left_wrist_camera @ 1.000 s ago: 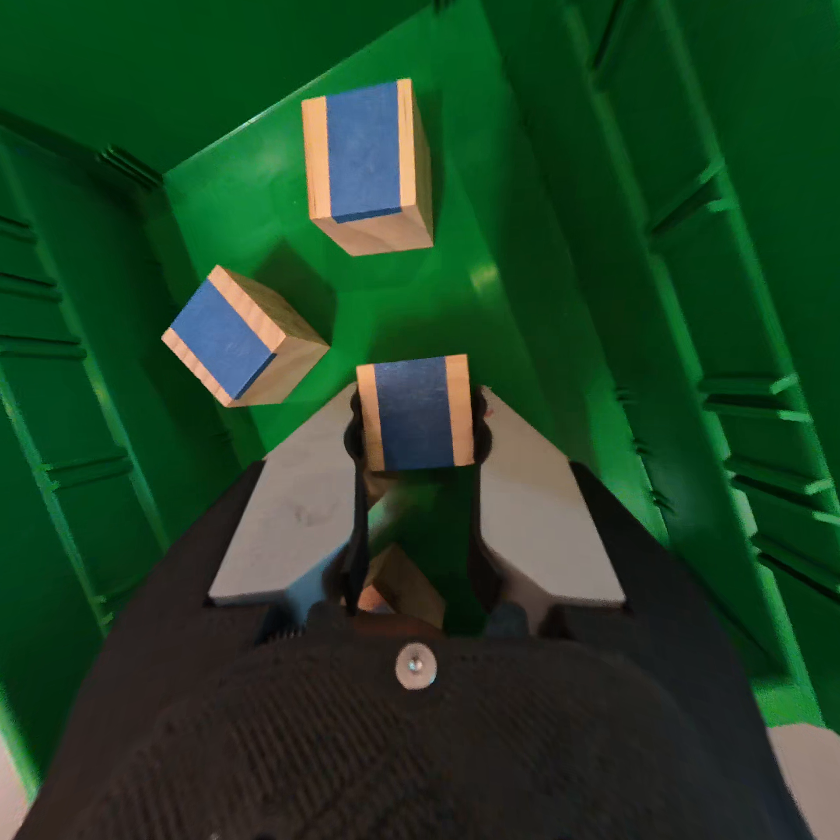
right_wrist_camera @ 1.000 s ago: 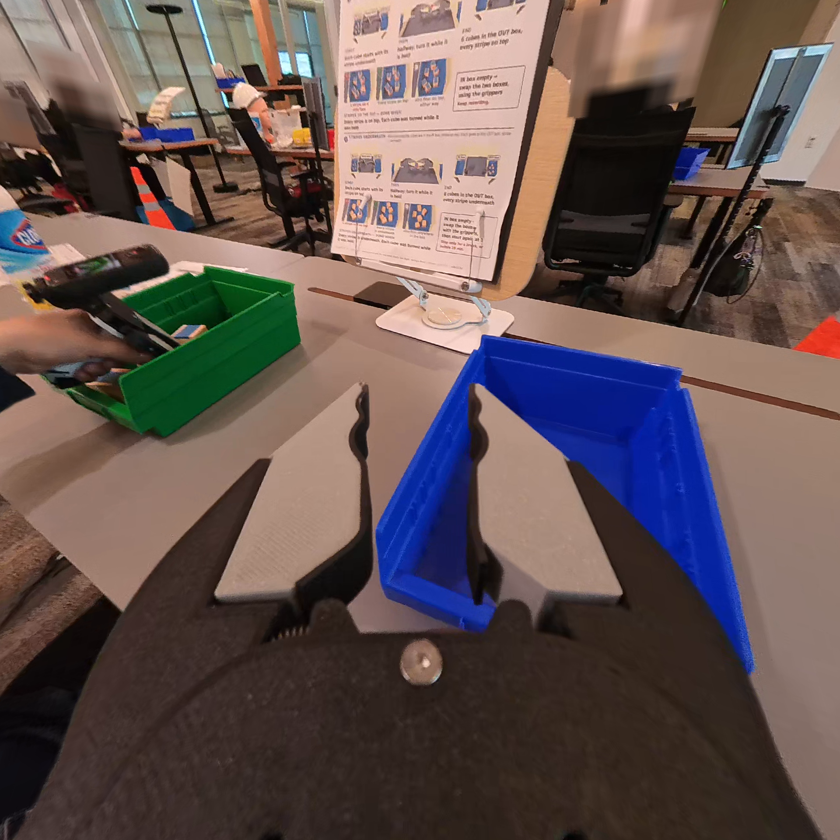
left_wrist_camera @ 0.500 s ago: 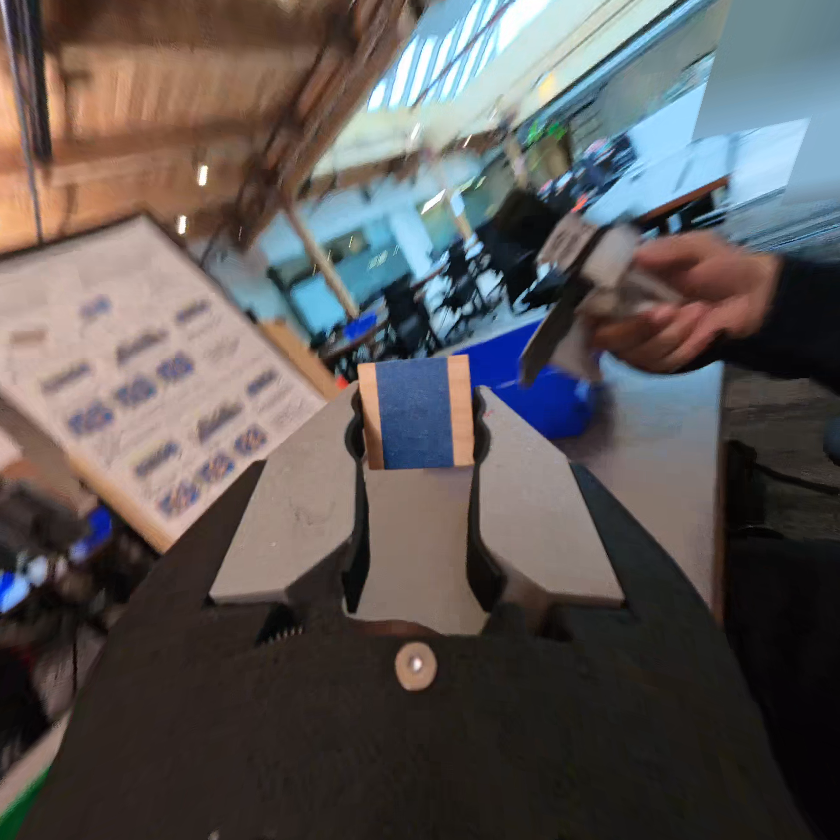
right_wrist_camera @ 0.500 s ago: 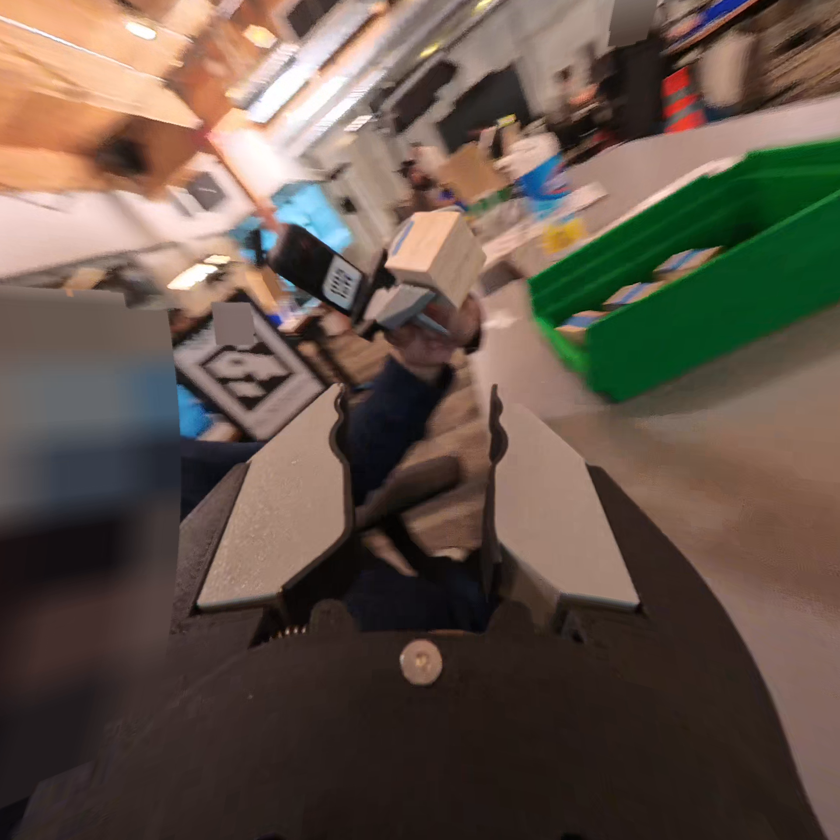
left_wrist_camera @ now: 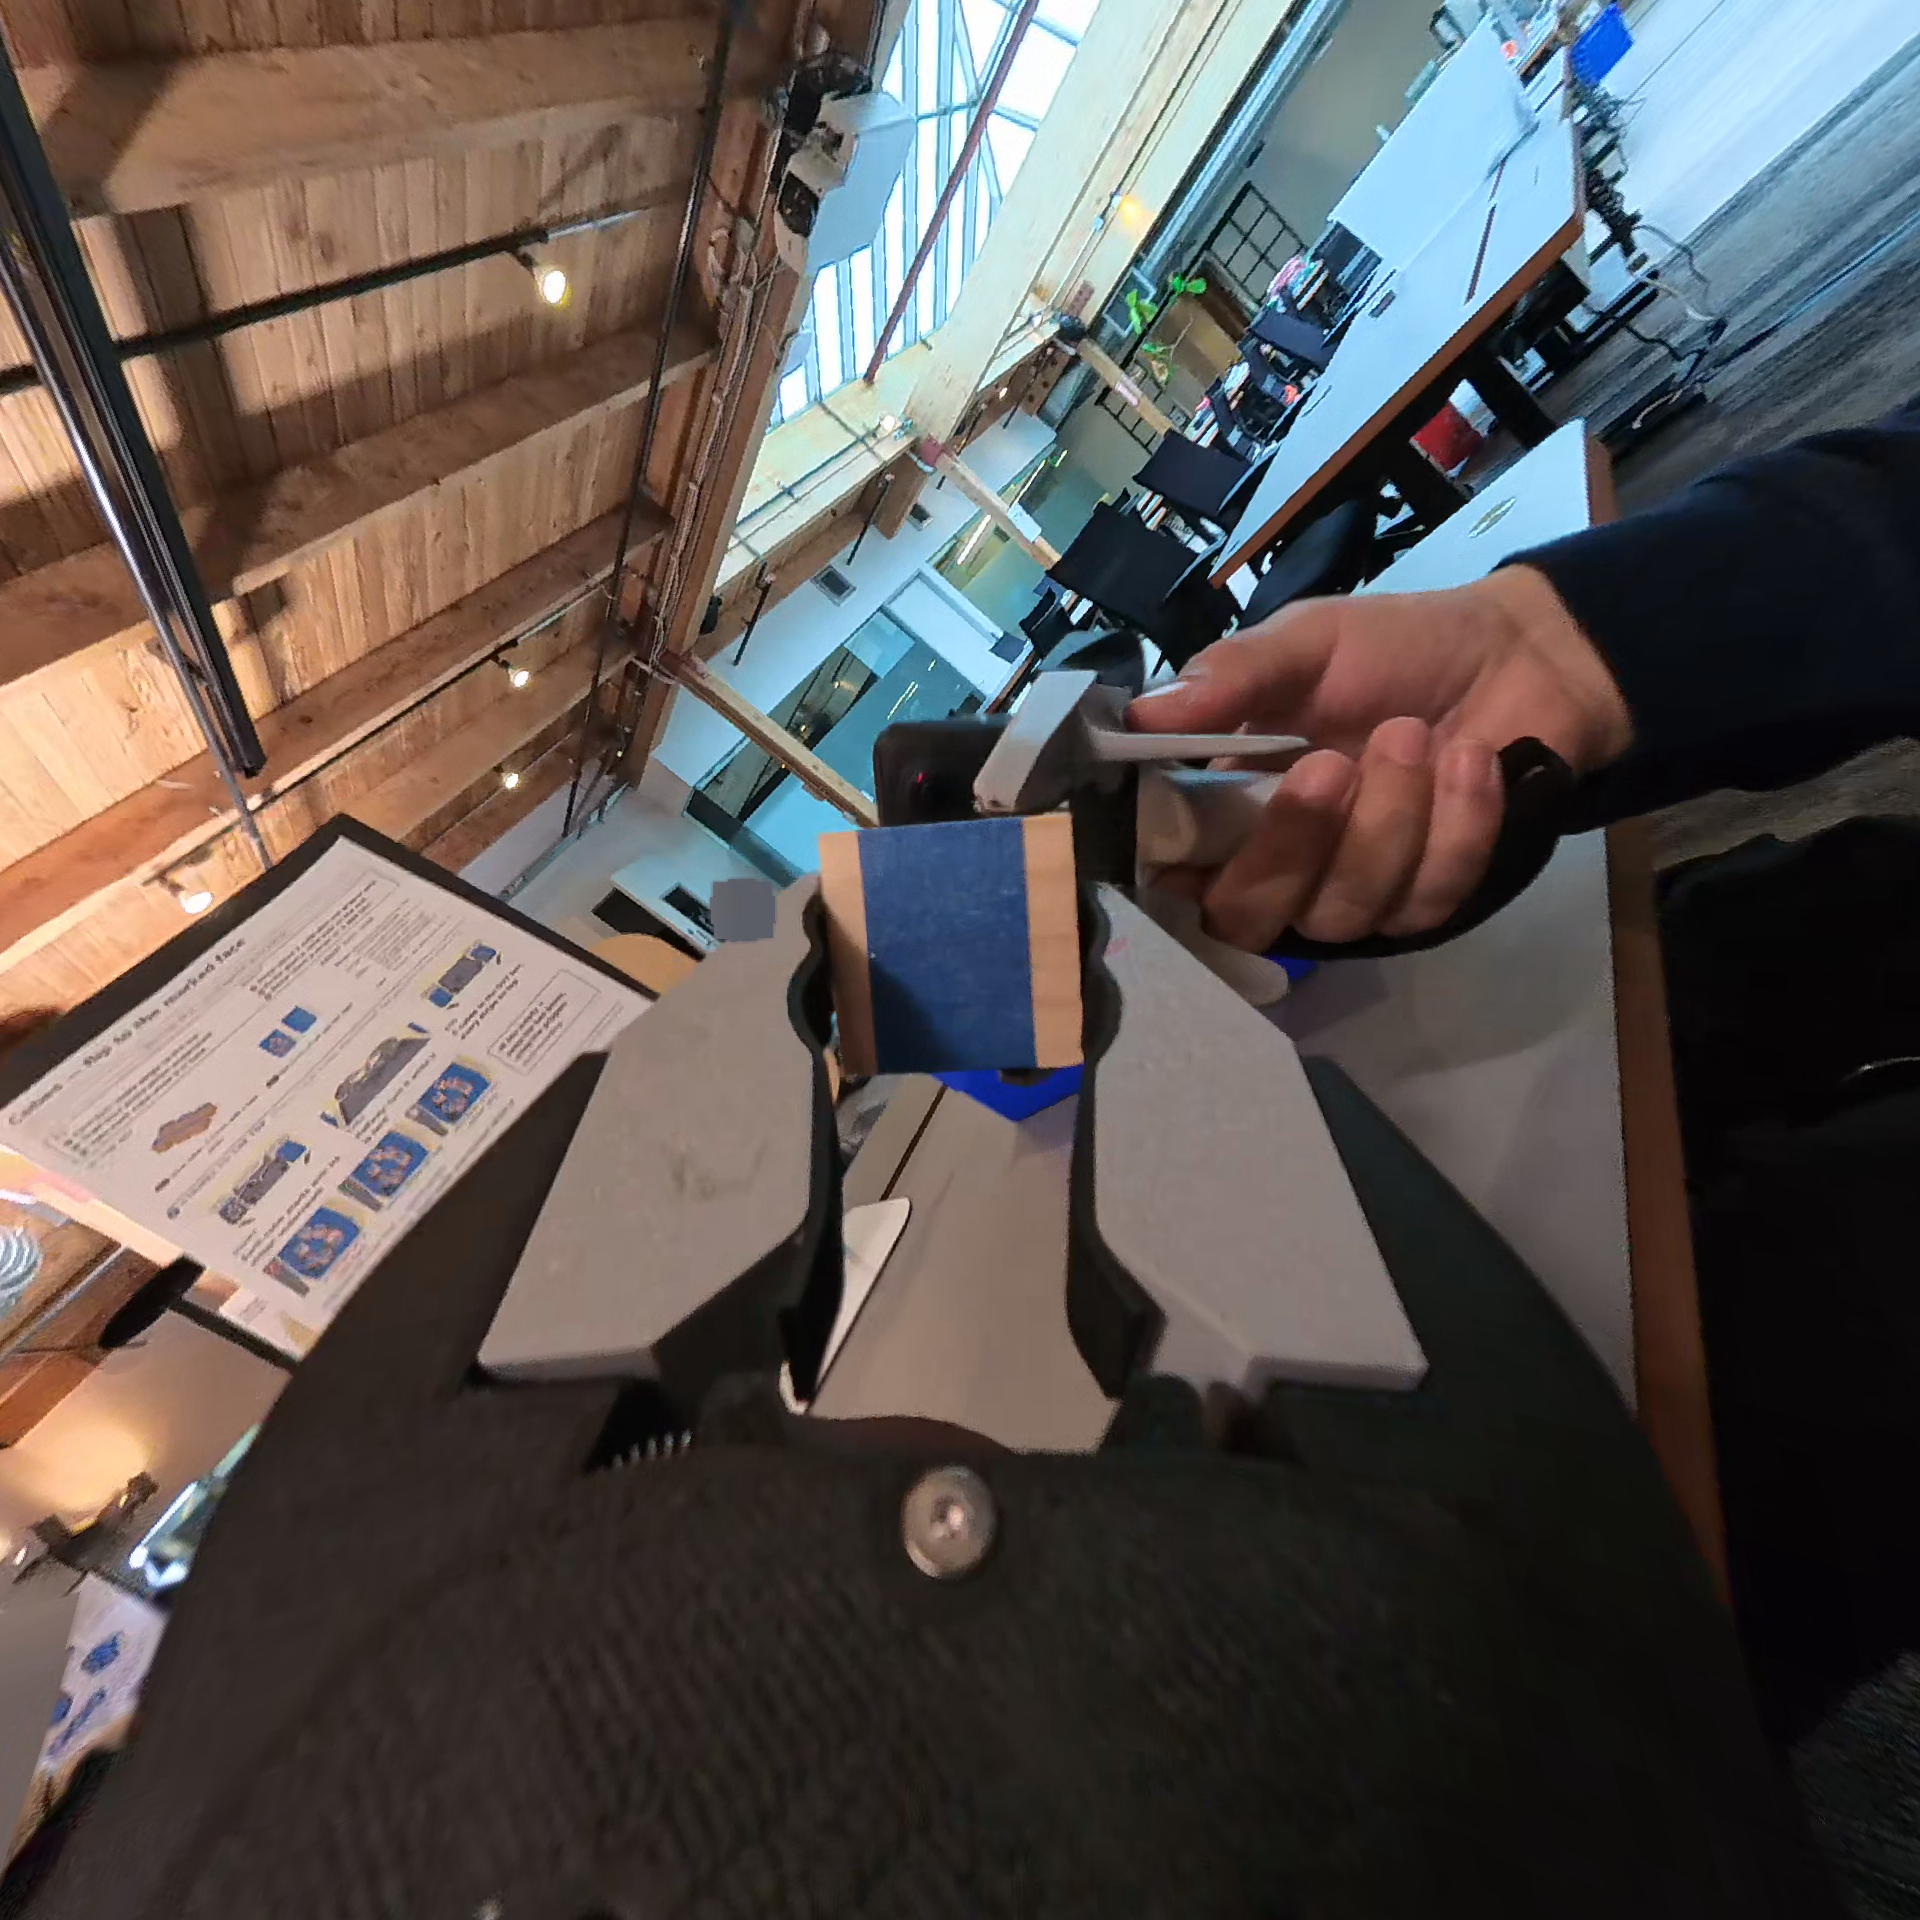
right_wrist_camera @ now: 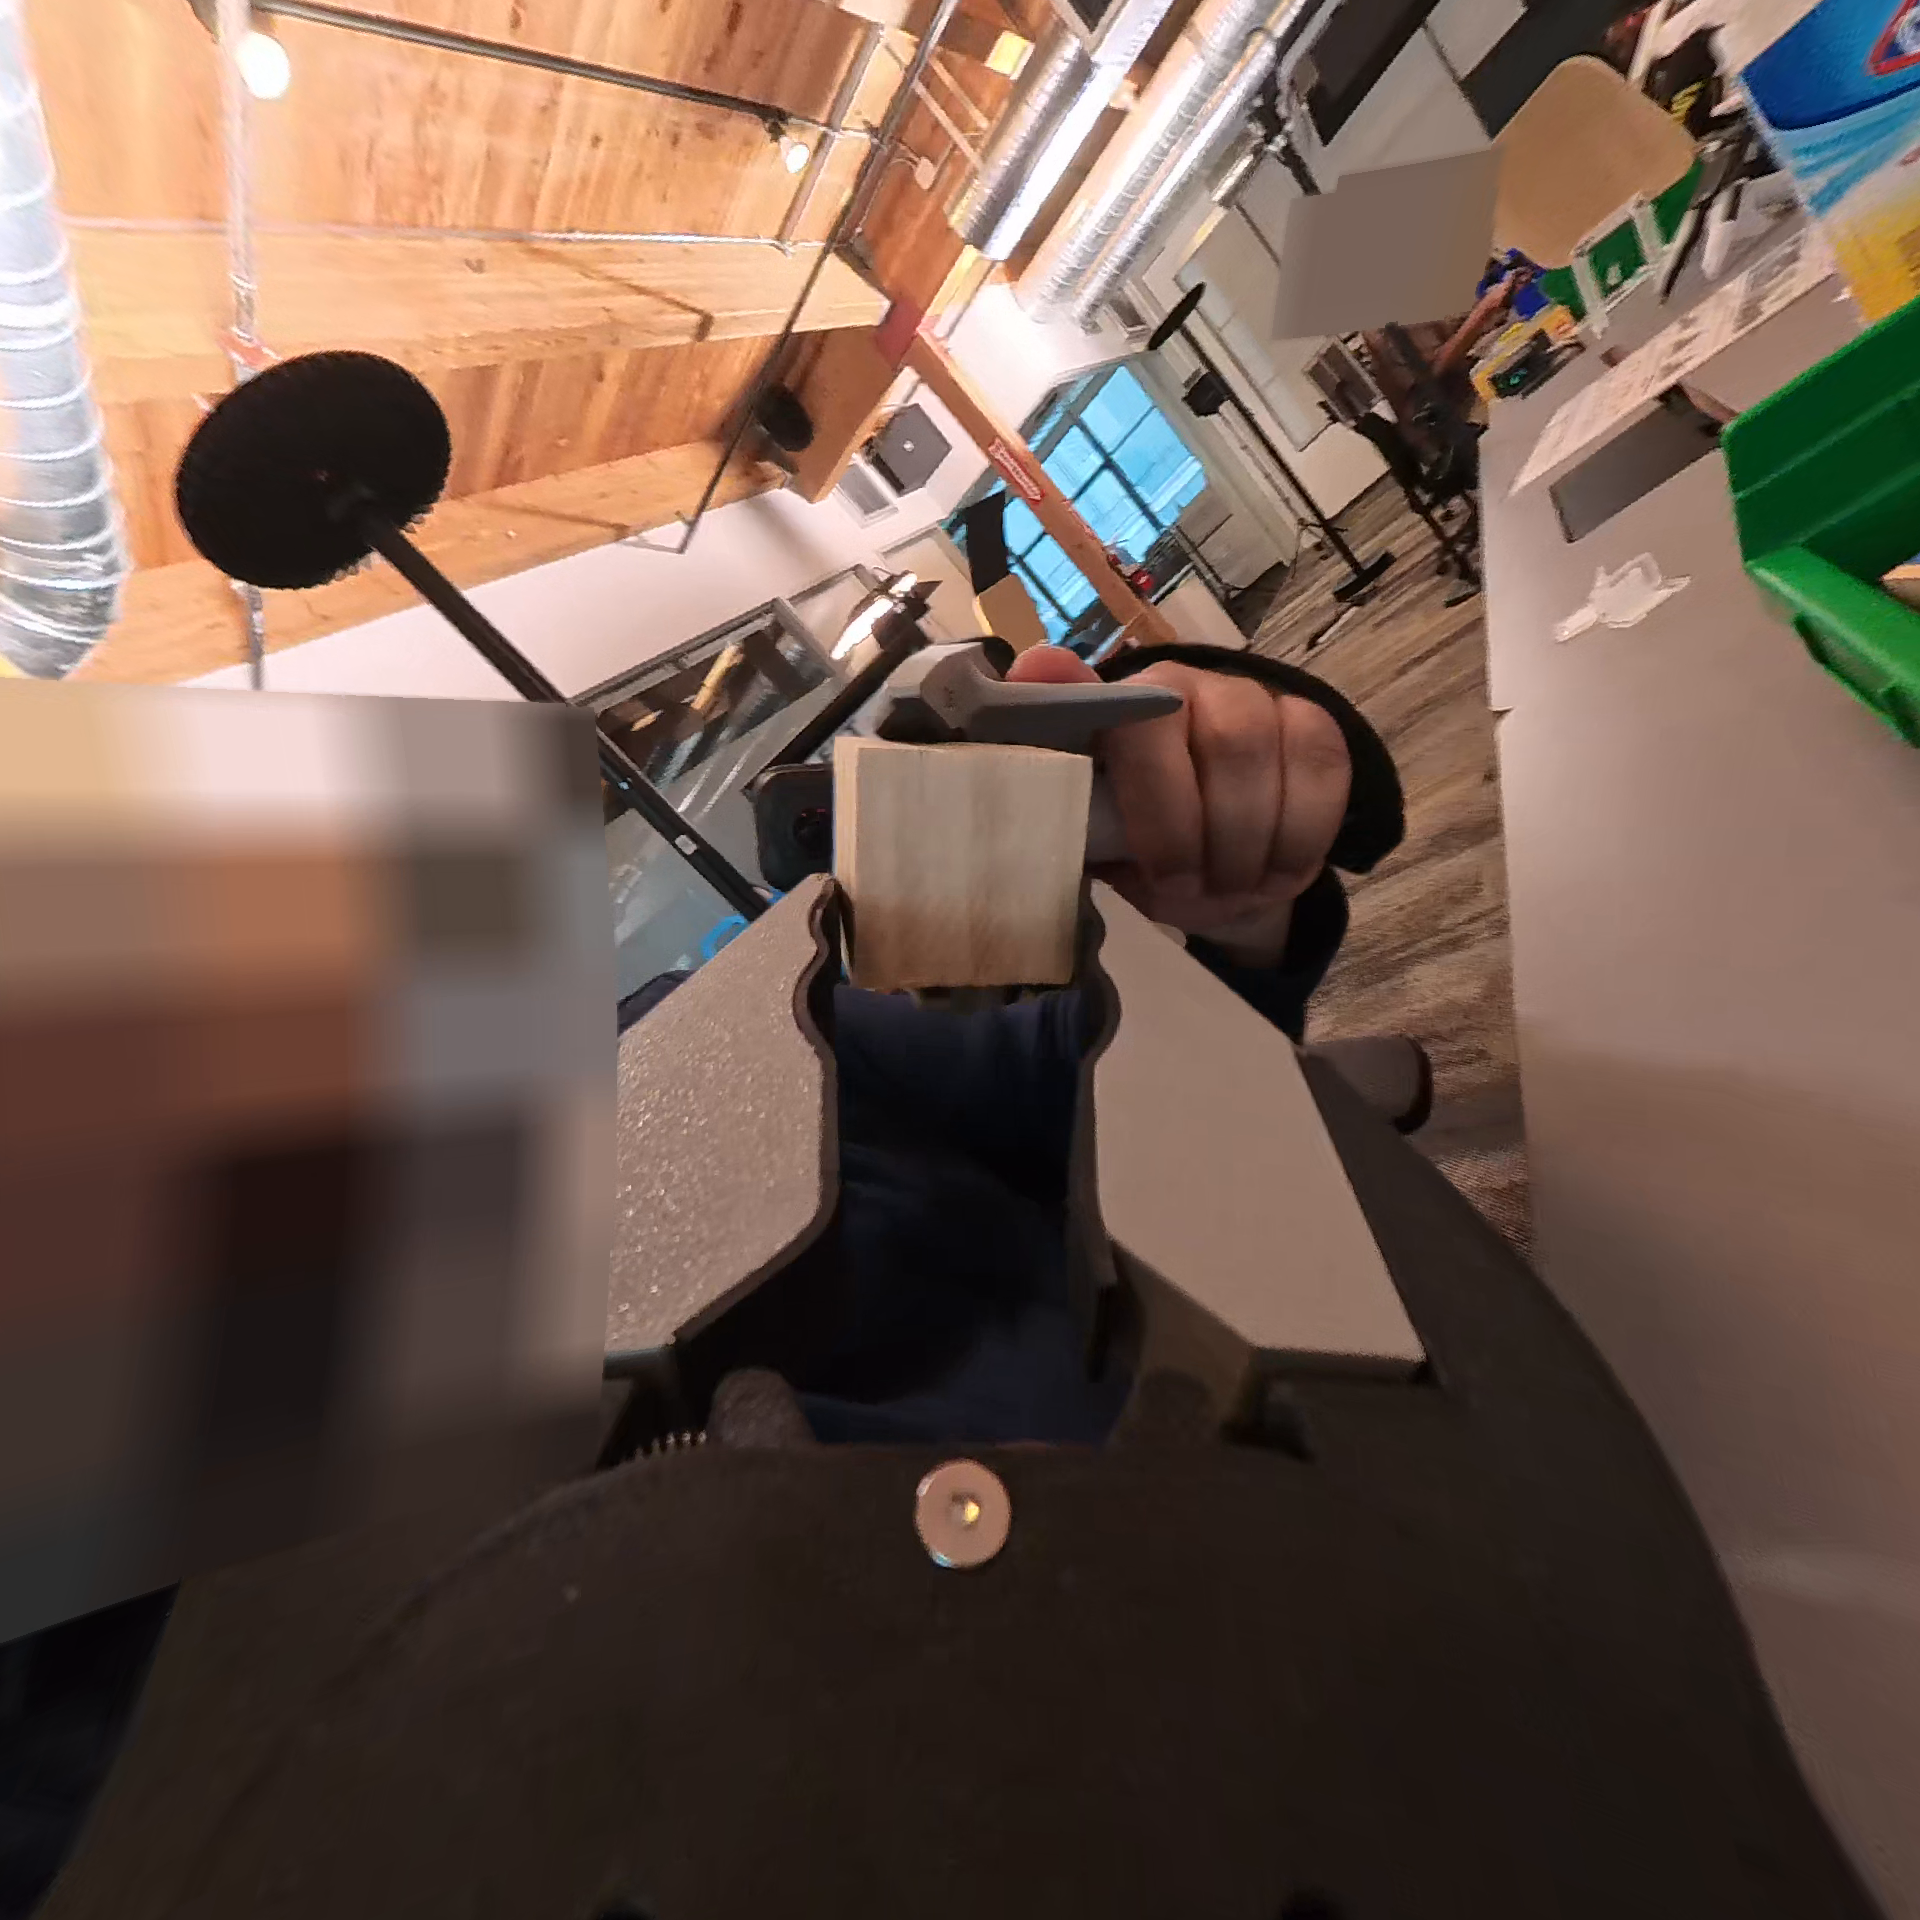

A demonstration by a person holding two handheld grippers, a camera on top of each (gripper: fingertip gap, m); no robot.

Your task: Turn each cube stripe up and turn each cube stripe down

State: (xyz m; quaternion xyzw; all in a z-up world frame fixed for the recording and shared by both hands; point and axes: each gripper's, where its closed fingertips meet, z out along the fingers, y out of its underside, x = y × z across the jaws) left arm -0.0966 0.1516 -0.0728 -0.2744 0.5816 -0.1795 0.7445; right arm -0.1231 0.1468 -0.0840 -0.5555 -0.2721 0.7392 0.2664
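Left wrist view shows the left gripper point(left_wrist_camera: 951, 961) clamped on a wooden cube point(left_wrist_camera: 951, 956), lifted above the grey table point(left_wrist_camera: 1475, 1122), with its blue stripe point(left_wrist_camera: 945, 940) facing the camera. Just beyond it, a hand point(left_wrist_camera: 1392, 769) holds the right gripper point(left_wrist_camera: 1049, 743). Right wrist view shows the same cube point(right_wrist_camera: 961, 868) by its plain face between the right gripper's point(right_wrist_camera: 961, 925) 2 fingertips; whether they actually grip it cannot be told. A green bin point(right_wrist_camera: 1829, 551) sits far right on the table.

The cube point(left_wrist_camera: 951, 945) left the green bin; both grippers' jaws now close around it.
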